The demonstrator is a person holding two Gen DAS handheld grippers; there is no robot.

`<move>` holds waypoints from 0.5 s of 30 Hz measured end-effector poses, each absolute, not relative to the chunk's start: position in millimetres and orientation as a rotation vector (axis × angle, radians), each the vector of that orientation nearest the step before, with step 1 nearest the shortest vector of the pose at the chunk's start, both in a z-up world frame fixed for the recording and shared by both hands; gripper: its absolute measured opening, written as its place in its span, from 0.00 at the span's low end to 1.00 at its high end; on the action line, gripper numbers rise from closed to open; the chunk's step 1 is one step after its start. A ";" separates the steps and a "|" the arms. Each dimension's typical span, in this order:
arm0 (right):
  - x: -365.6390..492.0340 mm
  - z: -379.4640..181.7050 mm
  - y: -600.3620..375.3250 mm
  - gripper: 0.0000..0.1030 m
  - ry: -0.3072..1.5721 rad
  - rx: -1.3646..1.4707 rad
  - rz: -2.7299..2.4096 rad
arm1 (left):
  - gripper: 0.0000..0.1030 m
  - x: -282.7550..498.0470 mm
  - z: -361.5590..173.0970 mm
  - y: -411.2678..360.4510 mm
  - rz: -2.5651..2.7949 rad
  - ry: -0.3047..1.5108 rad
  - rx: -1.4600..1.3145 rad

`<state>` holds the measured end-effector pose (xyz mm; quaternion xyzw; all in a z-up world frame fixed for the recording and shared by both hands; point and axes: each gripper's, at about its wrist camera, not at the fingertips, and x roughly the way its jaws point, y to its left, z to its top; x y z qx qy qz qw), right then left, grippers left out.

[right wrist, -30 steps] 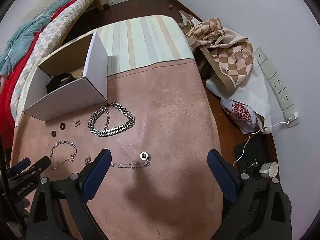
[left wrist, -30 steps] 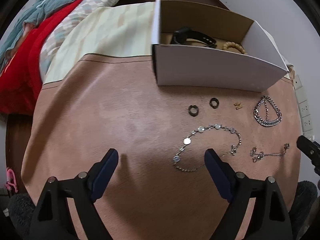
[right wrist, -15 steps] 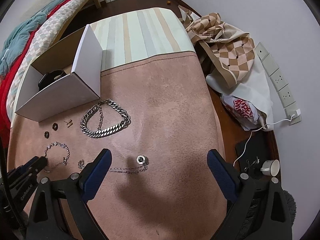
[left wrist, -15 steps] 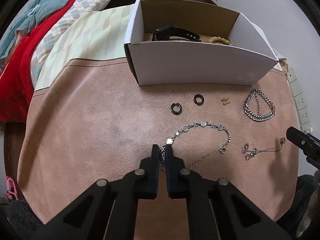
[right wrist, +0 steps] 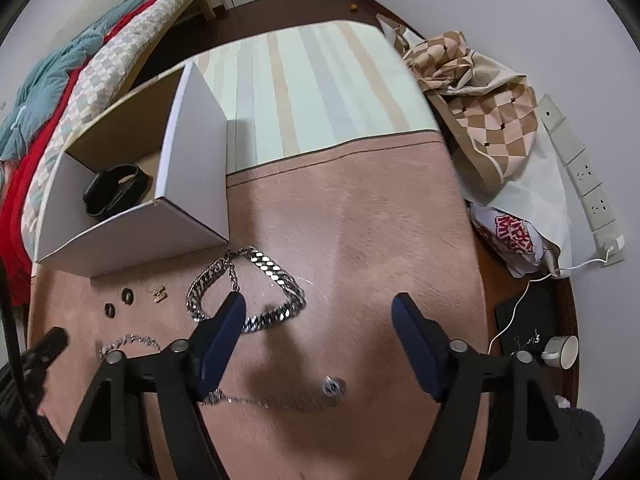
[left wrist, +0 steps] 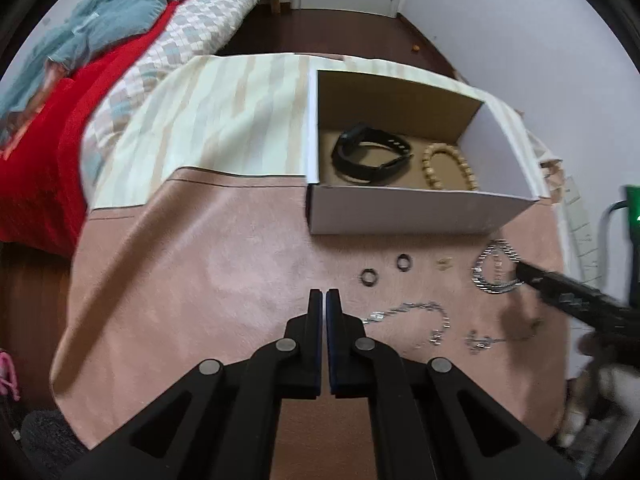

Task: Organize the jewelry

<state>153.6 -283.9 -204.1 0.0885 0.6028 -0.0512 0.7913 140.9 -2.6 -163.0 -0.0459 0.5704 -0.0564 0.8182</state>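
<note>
While left tongs [left wrist: 324, 295] pinch disc bracelet [left wrist: 416, 312] | right tongs [right wrist: 320, 312] closing, empty

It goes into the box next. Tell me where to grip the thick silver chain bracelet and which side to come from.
Come straight down, probably: the thick chain bracelet lies flat in an open loop on the pink mat, nothing raised. Straddle the heavy-link strand on the side away from the white box, where bare mat leaves room.

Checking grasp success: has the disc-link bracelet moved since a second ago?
Yes. One end of the disc-link bracelet is lifted in the shut left gripper; the two dark rings stay put.
</note>
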 end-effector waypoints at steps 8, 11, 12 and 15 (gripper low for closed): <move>151.6 -204.4 -269.1 0.07 1.293 0.124 -0.069 | 0.47 130.3 -194.1 14.5 -0.142 1.364 -0.239; 143.5 -202.1 -270.0 0.07 1.287 0.133 -0.048 | 0.68 126.3 -197.3 17.7 -0.136 1.354 -0.258; 140.7 -201.9 -270.1 0.07 1.287 0.138 -0.043 | 0.68 127.5 -198.4 17.2 -0.135 1.357 -0.252; 130.9 -198.5 -268.7 0.06 1.281 0.142 -0.034 | 0.68 126.4 -203.6 9.3 -0.120 1.365 -0.217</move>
